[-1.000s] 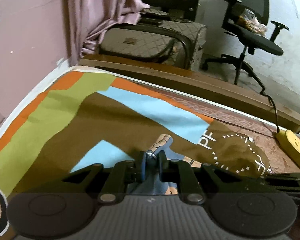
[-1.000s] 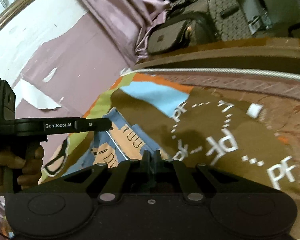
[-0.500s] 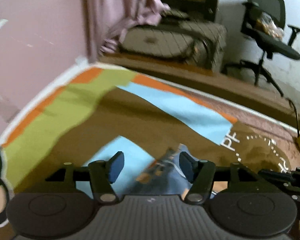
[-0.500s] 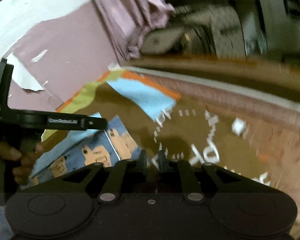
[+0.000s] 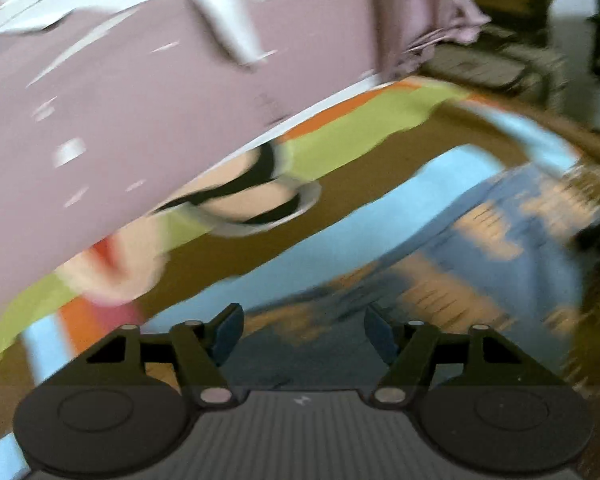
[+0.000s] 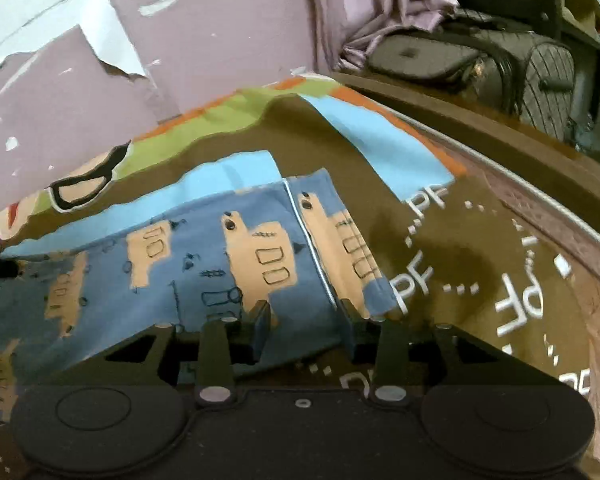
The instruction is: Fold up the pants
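A mauve wall (image 6: 228,40) with torn white patches runs along the far left, and a pale purple curtain (image 6: 364,8) hangs at its right end. To the right of the curtain, beyond a wooden bed frame (image 6: 480,120), sits a quilted grey suitcase (image 6: 532,76).

The bed is covered by a brown bedsheet (image 6: 452,248) with patches of sky blue, lime green and orange and white "PF" lettering on its right part.

On that sheet lie the pants (image 6: 204,264), blue with tan animal shapes printed on them. They lie flat across the left and middle of the sheet, a white seam line running down near their right end, and that right end reaches just past the right gripper's fingers. In the left wrist view the pants (image 5: 480,248) show only as a blurred blue and tan stretch to the right.

The right gripper (image 6: 303,322) sits low over the near edge of the pants with its jaws spread apart and nothing between them. The left gripper (image 5: 304,330) also has its jaws wide apart, gripping nothing, with blurred cloth beyond its blue pads (image 5: 228,330).
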